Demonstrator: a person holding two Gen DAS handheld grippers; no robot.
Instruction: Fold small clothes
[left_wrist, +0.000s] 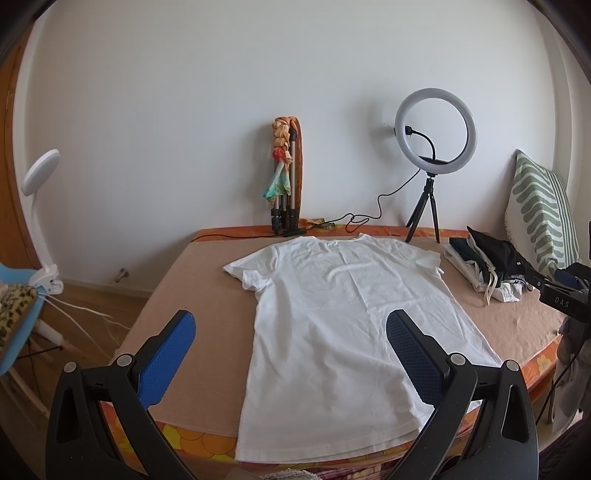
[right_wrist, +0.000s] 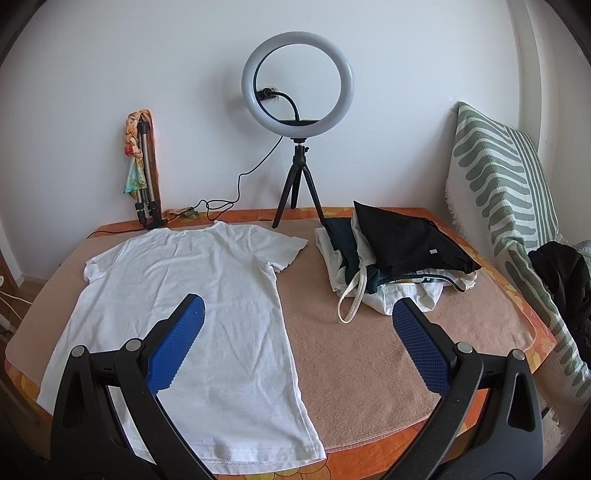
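A white T-shirt (left_wrist: 332, 314) lies flat on the tan blanket, neck toward the wall and hem at the near edge; it also shows in the right wrist view (right_wrist: 184, 295). My left gripper (left_wrist: 291, 325) is open and empty, above the shirt's lower left part. My right gripper (right_wrist: 299, 310) is open and empty, above the shirt's right side edge and the bare blanket. A pile of other clothes (right_wrist: 391, 258), black on top, lies to the right of the shirt and also shows in the left wrist view (left_wrist: 487, 262).
A ring light on a tripod (right_wrist: 297, 88) and a folded tripod with a scarf (right_wrist: 142, 166) stand by the wall, a cable between them. A green striped pillow (right_wrist: 498, 184) leans at the right. The tan blanket (right_wrist: 369, 350) covers an orange mattress.
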